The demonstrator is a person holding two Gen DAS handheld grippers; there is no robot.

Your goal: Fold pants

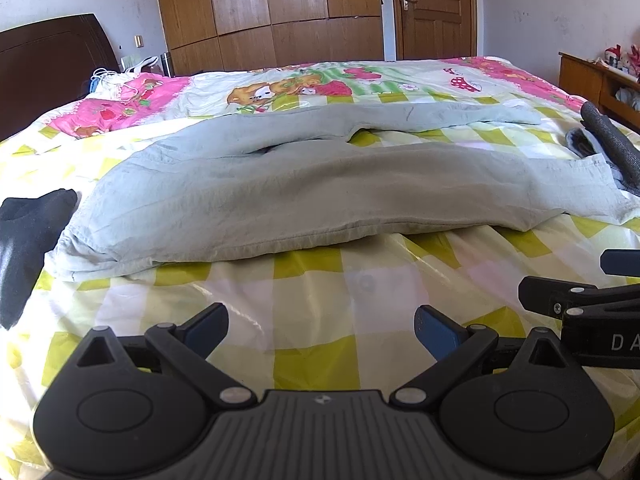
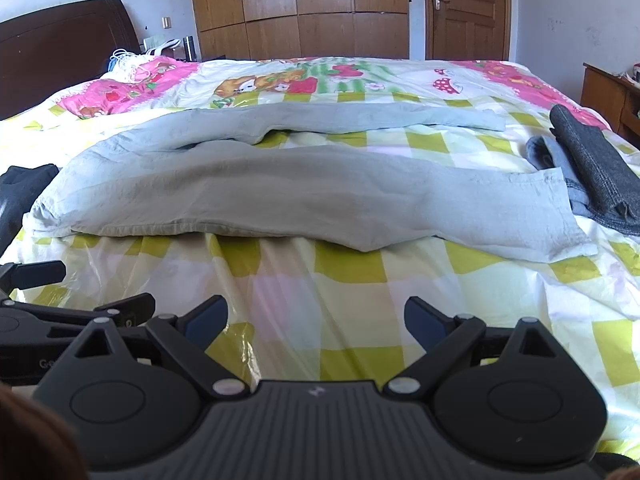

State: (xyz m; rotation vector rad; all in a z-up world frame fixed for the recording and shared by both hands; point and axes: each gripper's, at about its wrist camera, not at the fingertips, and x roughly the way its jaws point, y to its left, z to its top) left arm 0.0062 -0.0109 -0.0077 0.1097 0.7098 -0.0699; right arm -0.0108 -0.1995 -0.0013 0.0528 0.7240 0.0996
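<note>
Pale grey-green pants [image 1: 304, 188] lie spread across the bed, waist at the left and both legs running to the right, the far leg apart from the near one. They also show in the right wrist view [image 2: 280, 192]. My left gripper [image 1: 322, 330] is open and empty, low over the checked cover, short of the pants' near edge. My right gripper [image 2: 316, 322] is open and empty too, beside the left one and equally short of the pants. The right gripper's body shows at the right edge of the left wrist view [image 1: 592, 304].
The bed [image 1: 360, 288] has a yellow-checked and pink cartoon cover. A black garment [image 1: 28, 232] lies left of the pants. Folded dark grey clothes [image 2: 592, 168] lie at the right, touching the near leg's hem. A dark headboard, wooden wardrobe, door and side cabinet stand behind.
</note>
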